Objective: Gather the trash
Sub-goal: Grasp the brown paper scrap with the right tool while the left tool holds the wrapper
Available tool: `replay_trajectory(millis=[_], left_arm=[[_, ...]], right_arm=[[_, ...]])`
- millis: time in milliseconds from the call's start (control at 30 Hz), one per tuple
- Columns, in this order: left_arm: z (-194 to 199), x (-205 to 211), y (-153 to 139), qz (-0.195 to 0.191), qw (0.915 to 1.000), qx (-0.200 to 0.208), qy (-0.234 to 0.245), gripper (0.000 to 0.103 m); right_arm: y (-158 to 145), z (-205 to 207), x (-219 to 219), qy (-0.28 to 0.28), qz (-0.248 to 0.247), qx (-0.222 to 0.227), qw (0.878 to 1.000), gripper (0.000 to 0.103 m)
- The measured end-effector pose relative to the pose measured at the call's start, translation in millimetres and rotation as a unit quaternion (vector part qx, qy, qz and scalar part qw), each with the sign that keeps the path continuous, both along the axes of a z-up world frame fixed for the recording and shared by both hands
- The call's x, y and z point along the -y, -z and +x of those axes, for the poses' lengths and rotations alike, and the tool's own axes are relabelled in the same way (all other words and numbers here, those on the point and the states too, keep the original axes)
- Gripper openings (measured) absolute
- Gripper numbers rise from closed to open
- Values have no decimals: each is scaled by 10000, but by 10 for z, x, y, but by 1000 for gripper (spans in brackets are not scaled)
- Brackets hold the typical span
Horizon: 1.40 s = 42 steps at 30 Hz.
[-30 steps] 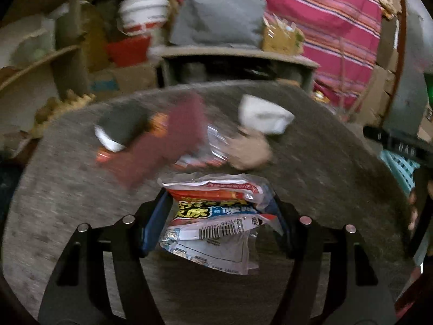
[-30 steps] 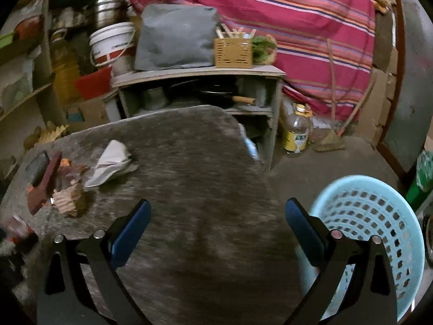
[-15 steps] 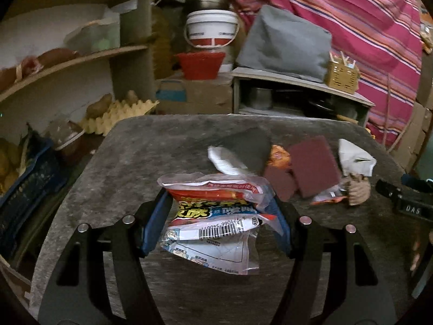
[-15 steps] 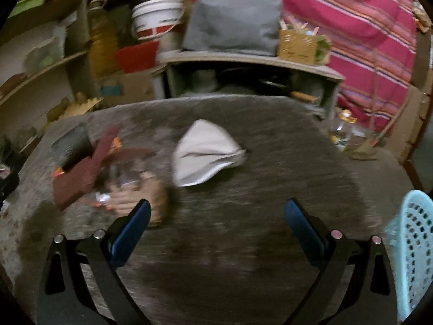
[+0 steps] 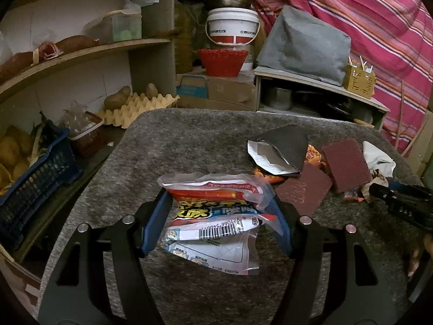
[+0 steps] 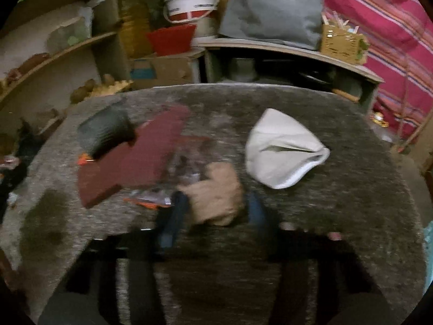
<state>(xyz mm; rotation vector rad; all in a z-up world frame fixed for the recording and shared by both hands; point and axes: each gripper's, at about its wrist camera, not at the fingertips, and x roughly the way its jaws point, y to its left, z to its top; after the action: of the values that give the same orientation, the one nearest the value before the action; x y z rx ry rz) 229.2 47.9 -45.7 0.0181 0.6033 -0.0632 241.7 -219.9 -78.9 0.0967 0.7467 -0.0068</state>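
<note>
The left tongs [image 5: 220,218] pinch a crinkled glossy snack wrapper [image 5: 216,216] above the felt-like grey tabletop [image 5: 189,140]. The right tongs [image 6: 216,211], narrowed, close around a crumpled tan paper wad [image 6: 216,195]; blur hides contact.

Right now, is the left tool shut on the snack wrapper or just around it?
Shut on it. In the left wrist view, both blue pads of the left tool press the crumpled snack wrapper, which bulges between them.

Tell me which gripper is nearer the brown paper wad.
Right. The right gripper has its fingers either side of the wad; the left gripper holds a snack wrapper farther off.
</note>
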Motion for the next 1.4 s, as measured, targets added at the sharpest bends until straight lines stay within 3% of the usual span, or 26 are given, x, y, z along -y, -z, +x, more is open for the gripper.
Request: replay_trajectory(millis=[100,133,300,433,600,633,667,733,1200,1267,1300,1400], left_arm=[[-18,6,-32,-38,10000,43,-1,67],[-26,17,-51,-43,10000,65,-3,67],[-130,159,-114,-28,9998,203,46,67],[-163,294,-120,-48,9999,125,102,67],[-285,484,-130,47,9995,209,214,67],[-294,512,-120,120,9994,224,225,67],[-292,527,-110,177,9994,218,225,67],[-271,524,-86,208,9994,190,198,67],[40,60,-87,158,9993,281,-174,67],[62,3,-83,134,9993,264,-224,67],[68,-21,-86,138,9992,271,-248,67],[62,-53,-113,174,9988,318,-314,67]], right_arm=[[-73,-93,46,24,29,131,9999,36],[-102,-130,80,48,-11,155,9999,20],[-200,-302,319,176,43,241,9995,9],[-295,-457,550,295,70,317,9990,9],[-282,-467,680,297,169,254,9991,12],[-271,-453,691,292,174,214,9992,20],[-262,-430,683,293,210,196,9992,41],[-259,-392,637,305,182,249,9991,61],[-6,-2,177,64,114,-74,9999,61],[67,57,89,-96,145,-195,9997,50],[81,68,30,-97,-39,-198,9997,49],[-15,-23,-13,-220,-101,92,9997,43]])
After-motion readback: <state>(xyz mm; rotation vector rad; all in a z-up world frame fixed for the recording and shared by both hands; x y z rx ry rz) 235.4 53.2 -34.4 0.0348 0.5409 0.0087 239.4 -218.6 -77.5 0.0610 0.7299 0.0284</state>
